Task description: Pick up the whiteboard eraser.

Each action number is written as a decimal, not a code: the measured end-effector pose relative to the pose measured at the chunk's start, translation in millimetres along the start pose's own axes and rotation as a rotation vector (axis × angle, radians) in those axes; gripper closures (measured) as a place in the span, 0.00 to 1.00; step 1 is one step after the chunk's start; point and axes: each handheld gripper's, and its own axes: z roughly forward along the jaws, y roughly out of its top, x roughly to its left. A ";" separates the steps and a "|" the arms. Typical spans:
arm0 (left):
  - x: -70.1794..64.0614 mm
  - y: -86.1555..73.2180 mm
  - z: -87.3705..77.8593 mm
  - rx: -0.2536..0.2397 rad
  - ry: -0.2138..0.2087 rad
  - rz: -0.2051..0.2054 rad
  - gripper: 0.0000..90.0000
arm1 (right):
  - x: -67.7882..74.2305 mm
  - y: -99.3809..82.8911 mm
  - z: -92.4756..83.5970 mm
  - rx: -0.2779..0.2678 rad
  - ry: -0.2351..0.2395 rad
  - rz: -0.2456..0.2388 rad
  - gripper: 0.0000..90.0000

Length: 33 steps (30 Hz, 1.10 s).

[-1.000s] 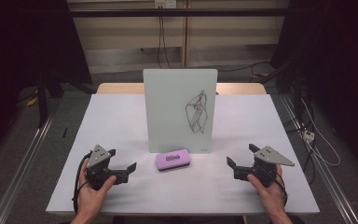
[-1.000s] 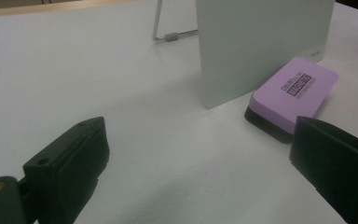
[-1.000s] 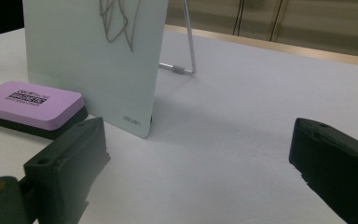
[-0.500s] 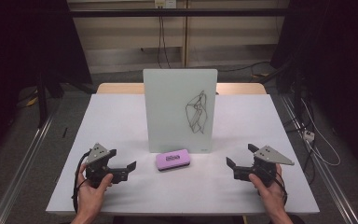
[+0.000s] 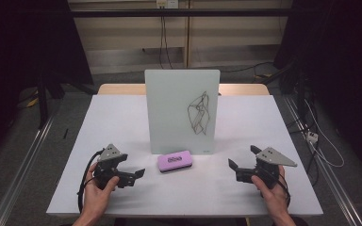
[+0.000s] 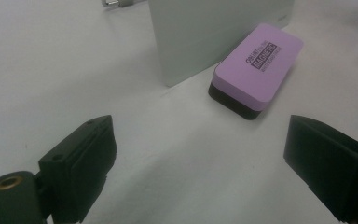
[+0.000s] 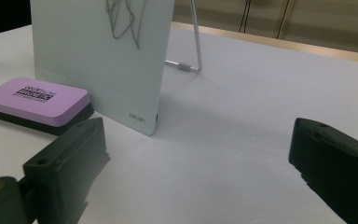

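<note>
Purple rectangular foam eraser [image 5: 174, 161] lies flat on my white bench [image 5: 122, 117], touching the upright pale glass board [image 5: 182, 110]. My left gripper [image 5: 139, 173], jaws just narrowing yet apart and empty, sits near it. My right gripper [image 5: 231, 165] gapes empty.

eraser [image 5: 174, 162] flat before whiteboard [image 5: 183, 111] | left gripper [image 5: 134, 174] jaws closing, empty | right gripper [image 5: 233, 165] apart

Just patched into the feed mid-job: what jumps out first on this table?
A pale upright glass board with a dark scribble on its right half stands at the table's middle, propped on a wire stand. A purple block eraser with a black base lies flat just in front of it. The left gripper and right gripper rest open on either side, both pointing inward at the eraser, touching nothing.
</note>
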 end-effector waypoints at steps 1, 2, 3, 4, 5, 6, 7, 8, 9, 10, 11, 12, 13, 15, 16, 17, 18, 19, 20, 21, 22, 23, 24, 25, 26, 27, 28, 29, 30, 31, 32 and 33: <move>0.0 0.4 0.8 0.002 -0.006 -0.008 0.11 | 0.0 0.0 0.0 0.000 0.000 0.000 0.04; 0.3 1.4 1.2 0.010 -0.019 -0.014 0.13 | -0.1 -0.2 0.3 0.006 0.005 0.006 0.04; 0.3 2.5 1.6 0.022 -0.037 -0.021 0.13 | -0.1 -0.2 0.3 0.006 0.005 0.006 0.04; -0.3 3.4 2.2 0.022 -0.047 -0.022 0.13 | -0.2 -0.1 0.2 0.006 0.006 0.009 0.04; -1.3 4.6 1.9 0.017 -0.054 -0.012 0.13 | -0.1 0.0 0.1 0.004 0.000 0.006 0.04; -2.9 6.1 1.6 0.007 -0.047 -0.003 0.13 | -0.1 0.0 0.1 0.004 0.000 0.006 0.04; -4.4 8.2 1.5 0.001 -0.044 0.006 0.12 | -0.2 0.0 0.1 0.004 0.002 0.007 0.04; -5.6 10.7 1.9 0.000 -0.052 0.008 0.12 | -0.2 -0.2 0.1 0.004 0.002 0.008 0.04; -6.5 13.1 3.0 -0.007 -0.053 0.014 0.12 | -0.3 -0.3 0.1 0.005 0.002 0.006 0.04; -7.8 15.3 4.2 -0.011 -0.046 0.029 0.10 | -0.3 -0.5 0.1 0.005 0.003 0.004 0.04; -8.9 17.6 5.5 -0.007 -0.042 0.050 0.09 | -0.3 -0.6 0.0 0.006 0.003 0.004 0.04; -9.4 19.4 7.9 0.001 -0.052 0.063 0.11 | -0.4 -0.7 -0.3 0.004 0.007 0.010 0.04; -10.1 21.1 10.8 0.021 -0.074 0.060 0.11 | -0.3 -0.6 -0.3 0.003 0.008 0.012 0.04; -11.2 24.9 16.0 0.061 -0.119 0.051 0.12 | -0.2 -0.4 -0.4 0.004 0.006 0.008 0.04; -12.8 27.6 18.2 0.069 -0.125 0.051 0.13 | 0.0 -0.3 -0.3 0.002 0.007 0.010 0.04; -14.9 31.2 19.9 0.068 -0.134 0.063 0.13 | 0.0 -0.3 -0.3 0.002 0.007 0.010 0.04; -17.2 35.1 21.2 0.066 -0.134 0.084 0.13 | 0.1 -0.2 -0.1 0.004 0.007 0.008 0.04; -19.7 39.0 22.2 0.064 -0.128 0.101 0.13 | 0.6 0.1 -0.2 0.003 0.008 0.003 0.04; -21.5 42.7 23.4 0.065 -0.138 0.107 0.13 | 0.6 0.1 -0.2 0.003 0.008 0.003 0.04; -23.0 45.8 25.0 0.072 -0.149 0.108 0.13 | 0.9 0.2 -0.3 0.001 0.009 0.004 0.04; -27.5 50.3 28.4 0.093 -0.147 0.133 0.13 | 1.0 0.2 -0.3 0.002 0.009 0.004 0.04; -27.5 50.3 28.4 0.093 -0.147 0.133 0.13 | 1.0 0.2 -0.3 0.002 0.009 0.004 0.04; -29.5 51.6 31.2 0.099 -0.148 0.145 0.13 | 1.0 0.2 -0.6 0.003 0.010 0.006 0.04; -30.8 53.0 33.5 0.110 -0.154 0.160 0.13 | 1.3 0.2 -0.8 0.002 0.008 0.009 0.04; -32.9 54.0 35.2 0.119 -0.154 0.185 0.13 | 1.3 0.2 -0.8 0.002 0.008 0.009 0.04; -33.8 54.9 37.5 0.121 -0.179 0.203 0.10 | 1.3 0.3 -1.0 0.002 0.009 0.008 0.04; -38.9 57.4 41.6 0.124 -0.147 0.242 0.10 | 1.4 0.4 -0.9 0.001 0.010 0.009 0.04; -41.2 58.7 44.6 0.112 -0.149 0.245 0.10 | 1.5 0.3 -0.8 0.001 0.011 0.007 0.04; -41.2 58.7 44.6 0.112 -0.149 0.245 0.10 | 1.4 0.2 -0.7 0.003 0.012 0.004 0.04; -42.8 61.1 46.6 0.113 -0.153 0.259 0.10 | 1.8 0.2 -0.6 0.003 0.013 0.008 0.04; -43.9 63.9 48.8 0.123 -0.150 0.276 0.10 | 1.9 0.2 -0.8 0.003 0.013 0.007 0.04; -44.9 66.2 51.9 0.123 -0.149 0.284 0.10 | 1.9 0.2 -0.8 0.003 0.013 0.007 0.04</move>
